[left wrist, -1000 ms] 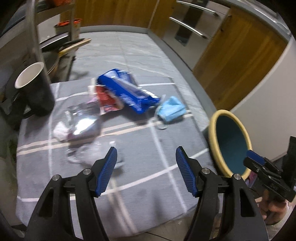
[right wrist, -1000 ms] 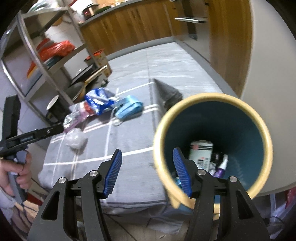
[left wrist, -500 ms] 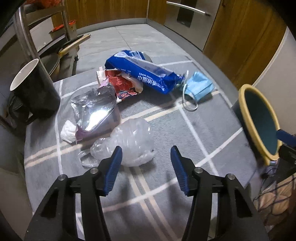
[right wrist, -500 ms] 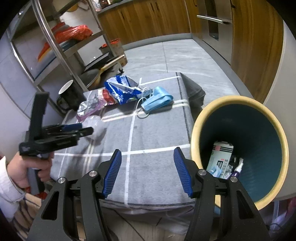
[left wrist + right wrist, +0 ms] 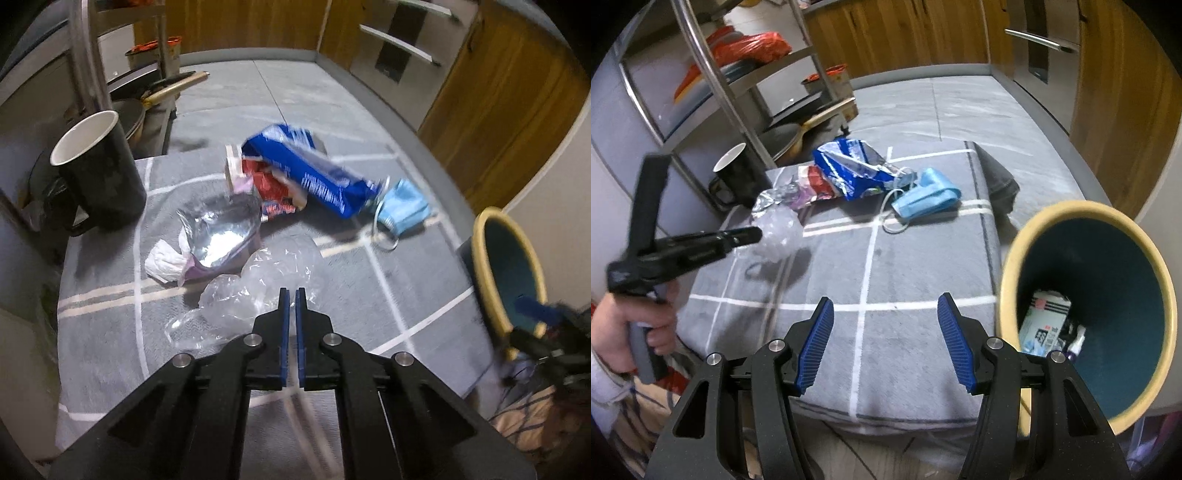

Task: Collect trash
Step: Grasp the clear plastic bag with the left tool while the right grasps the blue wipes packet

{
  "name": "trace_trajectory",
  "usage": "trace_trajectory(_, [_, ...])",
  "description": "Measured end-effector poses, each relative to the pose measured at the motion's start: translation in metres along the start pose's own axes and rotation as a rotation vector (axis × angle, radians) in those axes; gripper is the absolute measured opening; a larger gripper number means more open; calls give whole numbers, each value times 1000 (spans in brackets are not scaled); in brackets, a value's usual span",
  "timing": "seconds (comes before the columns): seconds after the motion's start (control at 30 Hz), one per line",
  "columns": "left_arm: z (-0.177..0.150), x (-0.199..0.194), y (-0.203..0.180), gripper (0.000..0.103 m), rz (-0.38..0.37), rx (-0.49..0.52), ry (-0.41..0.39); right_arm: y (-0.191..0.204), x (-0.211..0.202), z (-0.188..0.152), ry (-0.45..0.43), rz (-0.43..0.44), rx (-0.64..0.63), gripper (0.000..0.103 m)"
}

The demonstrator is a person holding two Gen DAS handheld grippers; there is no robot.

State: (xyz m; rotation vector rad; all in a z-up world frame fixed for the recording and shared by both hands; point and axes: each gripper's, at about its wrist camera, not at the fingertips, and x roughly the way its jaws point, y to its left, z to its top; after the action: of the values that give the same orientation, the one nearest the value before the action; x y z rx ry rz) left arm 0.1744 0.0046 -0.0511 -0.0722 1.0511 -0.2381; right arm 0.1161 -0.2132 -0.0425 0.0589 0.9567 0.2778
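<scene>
My left gripper [image 5: 290, 295] is shut, its blue pads pinching the near edge of a crumpled clear plastic bag [image 5: 273, 273] on the grey checked cushion [image 5: 905, 266]. The right wrist view shows the same left gripper [image 5: 757, 233] held by a hand, its tip in the clear bag [image 5: 775, 230]. Behind it lie a silver foil pouch [image 5: 221, 232], a white tissue [image 5: 166, 262], a red wrapper [image 5: 269, 188], a blue wrapper [image 5: 317, 177] and a blue face mask [image 5: 404, 206]. My right gripper [image 5: 884, 321] hangs open over the cushion's front edge, nothing between its fingers.
A yellow-rimmed teal bin [image 5: 1027, 236] stands right of the cushion with a carton and small items inside. A black mug [image 5: 99, 173] sits at the cushion's left rear corner. A metal shelf rack [image 5: 713, 74] stands behind it; wooden cabinets line the far side.
My left gripper moved forward over the clear plastic bag and its jaws closed on it. The right gripper drew back from over the bin toward the cushion's front edge, still open.
</scene>
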Motion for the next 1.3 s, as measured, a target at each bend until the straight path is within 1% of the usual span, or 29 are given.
trace_trajectory(0.1, [8,-20,3,2,-42,-49,-43,10,10,15,1,1,-52,60])
trace_trajectory(0.2, [15,-36,2,2,-61,-74,-84,20,22,30,9,-7,-114,60])
trace_trajectory(0.33, [24,-55,5,2,-90,-105,-134,32,47,64,24,-30,-222,60])
trace_trajectory(0.43, [28,-66,10,2,-113,-140,-163,36,70,93,42,-17,-267,60])
trace_trajectory(0.57, [34,-77,20,2,-125,-182,-196,47,101,117,84,-11,-353,60])
trace_trajectory(0.7, [39,-83,32,2,-136,-230,-217,58,139,131,132,-14,-424,67])
trace_trajectory(0.83, [41,-85,39,2,-147,-258,-223,74,173,138,175,-61,-531,68])
trace_trajectory(1.03, [42,-81,41,2,-157,-267,-210,88,210,133,244,-125,-669,69])
trace_trajectory(1.1, [42,-78,42,2,-155,-267,-204,88,214,131,250,-129,-682,53])
trace_trajectory(1.13, [42,-77,42,2,-155,-267,-203,88,213,130,243,-122,-683,52])
trace_trajectory(1.2, [42,-76,41,2,-153,-267,-201,87,208,127,232,-112,-688,46])
trace_trajectory(1.3, [42,-76,40,2,-148,-259,-204,86,193,122,213,-92,-683,43])
